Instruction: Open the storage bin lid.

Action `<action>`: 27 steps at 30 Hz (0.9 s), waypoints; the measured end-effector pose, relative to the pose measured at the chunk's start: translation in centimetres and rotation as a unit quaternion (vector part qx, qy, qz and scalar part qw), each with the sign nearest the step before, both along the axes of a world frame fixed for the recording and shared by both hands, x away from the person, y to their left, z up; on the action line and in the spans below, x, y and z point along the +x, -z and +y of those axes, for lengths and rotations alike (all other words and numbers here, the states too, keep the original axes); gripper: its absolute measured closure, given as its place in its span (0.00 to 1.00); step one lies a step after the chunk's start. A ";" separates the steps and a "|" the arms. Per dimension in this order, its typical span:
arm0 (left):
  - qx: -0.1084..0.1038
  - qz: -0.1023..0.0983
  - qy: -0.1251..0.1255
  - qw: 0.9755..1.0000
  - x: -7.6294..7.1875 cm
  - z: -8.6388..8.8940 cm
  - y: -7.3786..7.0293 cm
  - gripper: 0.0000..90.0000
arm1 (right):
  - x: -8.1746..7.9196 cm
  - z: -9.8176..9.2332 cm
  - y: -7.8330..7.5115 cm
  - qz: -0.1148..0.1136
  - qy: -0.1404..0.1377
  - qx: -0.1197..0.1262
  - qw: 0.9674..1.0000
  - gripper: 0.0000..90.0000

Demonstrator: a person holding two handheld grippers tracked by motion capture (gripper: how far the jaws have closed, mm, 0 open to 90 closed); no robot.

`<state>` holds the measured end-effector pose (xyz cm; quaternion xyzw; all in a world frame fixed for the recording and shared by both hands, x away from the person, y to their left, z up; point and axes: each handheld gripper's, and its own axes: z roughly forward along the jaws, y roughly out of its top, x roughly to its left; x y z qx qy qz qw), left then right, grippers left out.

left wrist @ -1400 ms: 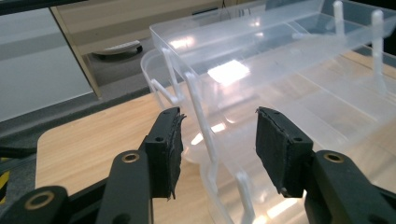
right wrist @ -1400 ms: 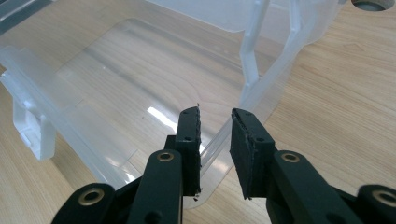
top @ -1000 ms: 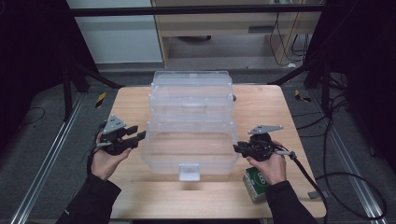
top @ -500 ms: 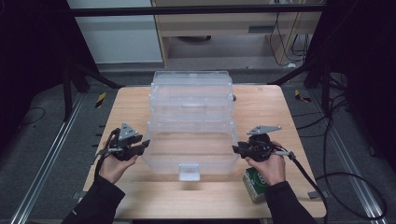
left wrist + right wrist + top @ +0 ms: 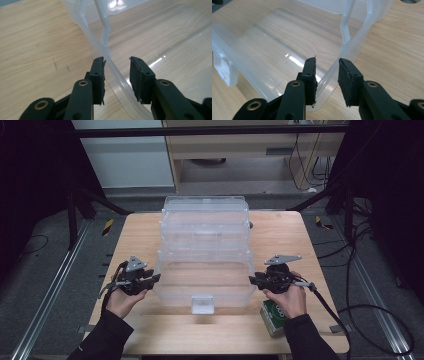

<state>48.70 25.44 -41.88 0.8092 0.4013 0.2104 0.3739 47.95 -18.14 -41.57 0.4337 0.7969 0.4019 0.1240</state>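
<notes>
Green packet: lies at the near right corner of the bench, just beside the person's right hand, untouched.
Left tool: at the left rim of the clear box. In the left gripper view the rim runs up between the two black jaws; a gap shows on each side, so the pads do not press yet. The jaws have just been closing, with the rim between them.
Right tool: at the right rim of the box, level with the left one. In the right gripper view the rim passes between the jaws, again with daylight on both sides. Jaws partly open, no grip.
Clear box: stands in the middle of the bench, its near tray empty and open at the top, a small latch tab on the front wall. Its hinged lid lies back behind it.
Progress: early. Both tools straddle opposite rims, which looks like preparation for a two-handed lift or shift. Clamping on both rims is not yet done, and the box sits flat on the bench.
</notes>
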 end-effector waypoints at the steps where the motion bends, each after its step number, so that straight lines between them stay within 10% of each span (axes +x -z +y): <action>1: 0.000 0.006 -0.010 1.000 -0.2 0.0 0.0 0.72 | 0.0 0.0 -0.1 0.004 -0.002 0.000 1.000 0.76; 15: -0.001 0.001 -0.012 1.000 -0.8 0.1 -0.1 0.72 | -0.1 -0.2 -0.2 0.005 -0.007 -0.005 1.000 0.72; 27: -0.027 -0.044 -0.040 0.998 -0.8 2.4 -1.8 0.53 | -1.2 -1.6 -3.2 -0.030 0.003 -0.016 0.999 0.62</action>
